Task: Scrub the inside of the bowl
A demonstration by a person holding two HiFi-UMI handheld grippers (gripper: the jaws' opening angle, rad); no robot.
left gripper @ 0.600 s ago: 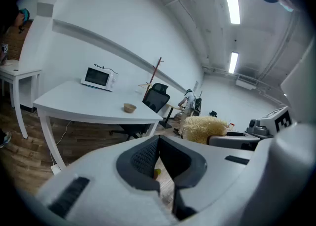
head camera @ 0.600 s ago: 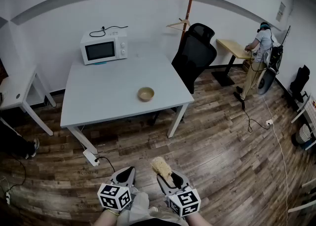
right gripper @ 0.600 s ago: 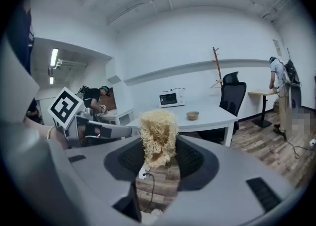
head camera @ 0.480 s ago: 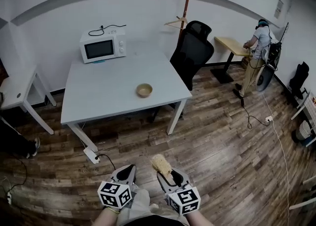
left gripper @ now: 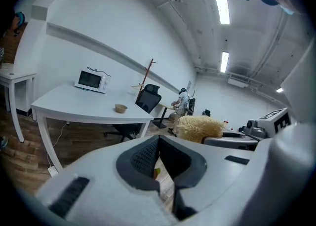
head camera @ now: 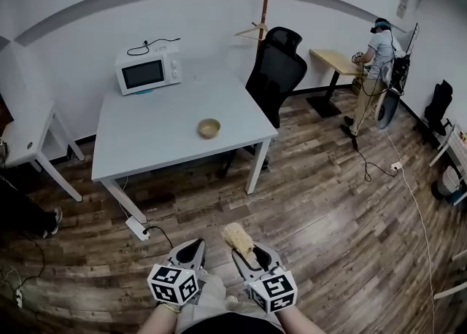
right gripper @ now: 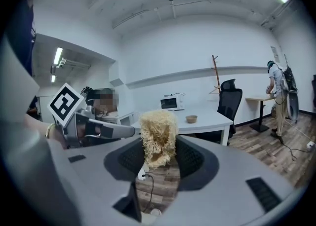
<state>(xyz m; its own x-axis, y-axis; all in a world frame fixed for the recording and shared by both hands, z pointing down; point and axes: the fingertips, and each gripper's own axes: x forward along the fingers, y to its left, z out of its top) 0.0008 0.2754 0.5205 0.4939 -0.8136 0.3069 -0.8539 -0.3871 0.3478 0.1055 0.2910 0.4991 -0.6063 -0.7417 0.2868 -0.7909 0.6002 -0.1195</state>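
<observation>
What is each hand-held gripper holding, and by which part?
Right hand-held gripper clamps the fibrous scrubber by its lower end; the rest sticks out past the jaws. Left hand-held gripper is shut, empty.

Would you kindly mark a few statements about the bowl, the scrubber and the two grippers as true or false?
1. The small tan bowl sits on the white table. True.
2. The right gripper clamps a straw-coloured fibrous scrubber. True.
3. The scrubber is inside the bowl. False: it is held over the wooden floor, away from the table.
4. The left gripper grips the bowl. False: its jaws are shut on nothing.
</observation>
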